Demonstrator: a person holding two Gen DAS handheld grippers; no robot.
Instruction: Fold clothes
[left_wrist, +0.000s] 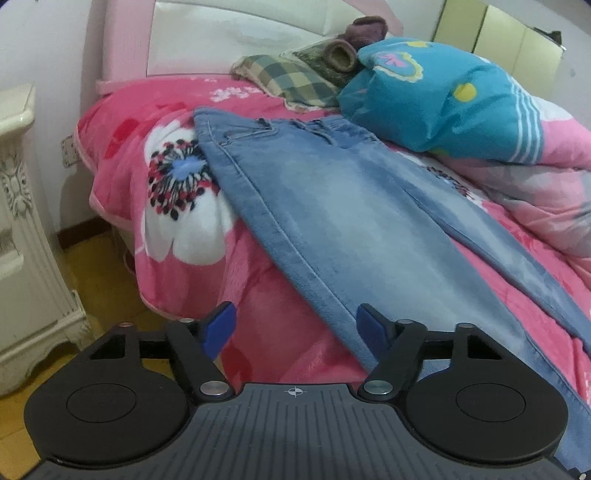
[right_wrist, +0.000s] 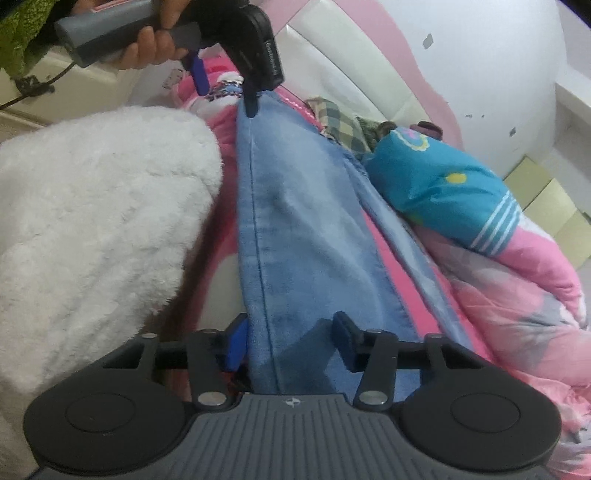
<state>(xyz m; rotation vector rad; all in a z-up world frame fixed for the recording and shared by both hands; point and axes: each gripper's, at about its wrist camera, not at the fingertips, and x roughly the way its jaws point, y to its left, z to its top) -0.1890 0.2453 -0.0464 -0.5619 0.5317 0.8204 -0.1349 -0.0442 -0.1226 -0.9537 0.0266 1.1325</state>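
Two grippers straddle jeans (left_wrist: 332, 221) edge on bed (left_wrist: 177, 266), likely for fold lift: left gripper (left_wrist: 295, 325) part-open, no grip; right gripper (right_wrist: 291, 339) part-open, pads not yet pressing.

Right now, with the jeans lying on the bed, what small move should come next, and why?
Probably close the right tool on the jeans: the denim already lies between its open jaws, unpinched. The left tool stands open at the same edge farther up, so it should likely pinch too.
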